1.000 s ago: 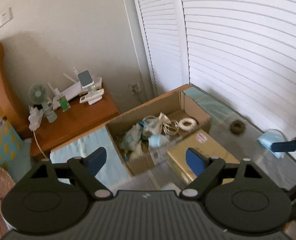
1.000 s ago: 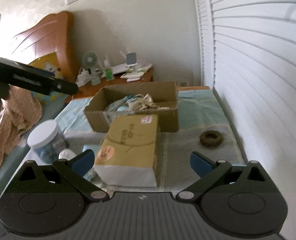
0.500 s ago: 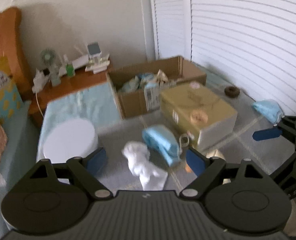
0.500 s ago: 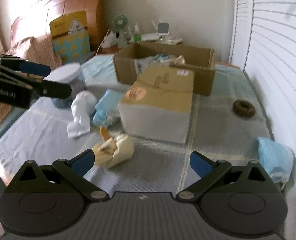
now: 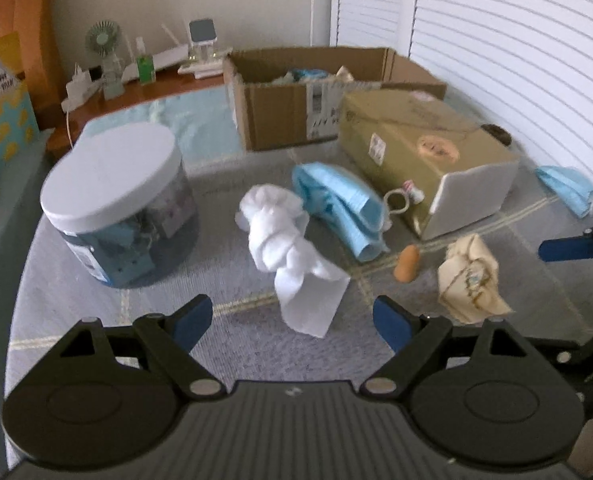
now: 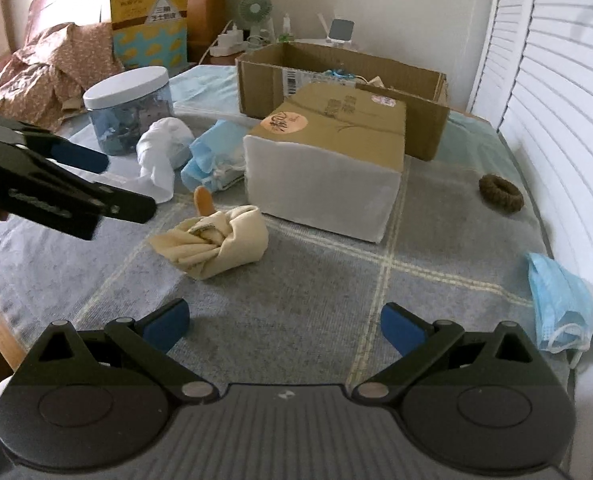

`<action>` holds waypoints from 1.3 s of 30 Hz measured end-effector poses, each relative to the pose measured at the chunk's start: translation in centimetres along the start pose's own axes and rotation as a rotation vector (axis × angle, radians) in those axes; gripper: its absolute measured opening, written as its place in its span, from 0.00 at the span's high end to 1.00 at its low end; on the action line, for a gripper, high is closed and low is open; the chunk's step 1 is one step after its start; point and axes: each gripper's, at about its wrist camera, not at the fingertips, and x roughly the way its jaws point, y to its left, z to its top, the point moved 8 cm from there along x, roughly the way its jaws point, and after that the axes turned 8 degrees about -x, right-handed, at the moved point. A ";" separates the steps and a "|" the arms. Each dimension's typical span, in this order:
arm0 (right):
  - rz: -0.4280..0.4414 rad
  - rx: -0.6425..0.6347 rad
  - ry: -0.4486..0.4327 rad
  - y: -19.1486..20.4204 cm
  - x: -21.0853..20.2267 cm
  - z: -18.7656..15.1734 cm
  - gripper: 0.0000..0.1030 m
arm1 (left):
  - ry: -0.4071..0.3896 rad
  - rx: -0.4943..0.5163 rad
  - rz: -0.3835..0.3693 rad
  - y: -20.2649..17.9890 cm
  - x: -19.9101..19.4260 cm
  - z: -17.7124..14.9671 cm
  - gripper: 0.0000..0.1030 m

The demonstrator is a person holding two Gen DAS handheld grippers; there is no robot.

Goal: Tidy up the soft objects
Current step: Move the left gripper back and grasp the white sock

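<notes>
White sock (image 5: pixel 288 240), knotted, on grey plaid blanket (image 6: pixel 296 280), just before left gripper (image 5: pixel 292 320), jaws wide, empty. Blue cloth (image 5: pixel 340 208) beside it; cream bundle (image 6: pixel 216 240) nearby. Right gripper (image 6: pixel 284 328) open, empty. Behind: jar (image 5: pixel 112 200), wrapped box (image 6: pixel 328 160), carton (image 6: pixel 336 76). Mask (image 6: pixel 556 300) at right edge.

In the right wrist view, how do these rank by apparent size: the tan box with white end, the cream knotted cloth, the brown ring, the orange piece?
1. Tan box
2. Cream cloth
3. Brown ring, though it lies farther away
4. Orange piece, partly hidden behind the cloth
</notes>
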 end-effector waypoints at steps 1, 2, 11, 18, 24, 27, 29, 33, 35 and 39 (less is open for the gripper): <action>0.001 -0.002 0.001 0.0 0.1 0.1 0.00 | 0.005 -0.008 -0.004 0.1 0.2 -0.1 0.13; 0.002 -0.005 0.001 0.0 0.1 0.2 0.00 | -0.003 -0.016 -0.012 0.3 0.2 -0.1 0.12; 0.004 -0.010 -0.037 0.0 0.0 -0.1 0.00 | -0.048 0.013 -0.036 0.1 0.3 -0.7 0.01; -0.001 -0.006 -0.040 0.1 0.0 0.0 0.00 | -0.063 0.002 -0.023 0.5 0.3 -0.3 0.01; -0.009 0.001 -0.045 0.1 0.0 -0.1 0.00 | -0.107 -0.017 -0.014 1.0 0.2 0.9 0.04; -0.009 0.002 -0.043 0.1 0.0 -0.1 0.00 | -0.126 -0.022 -0.015 1.0 0.2 1.6 0.14; -0.010 0.002 -0.042 0.1 0.0 -0.1 0.00 | -0.124 -0.033 -0.023 1.0 0.4 2.0 0.23; -0.012 0.003 -0.042 0.2 -0.1 -0.1 0.00 | -0.129 -0.042 -0.030 0.9 0.8 2.6 0.41; -0.012 0.003 -0.044 0.2 -0.1 -0.1 0.00 | -0.137 -0.034 -0.029 0.8 0.8 2.8 0.45; -0.011 0.002 -0.043 0.2 -0.1 -0.2 0.00 | -0.135 -0.032 -0.029 0.6 1.1 3.1 0.59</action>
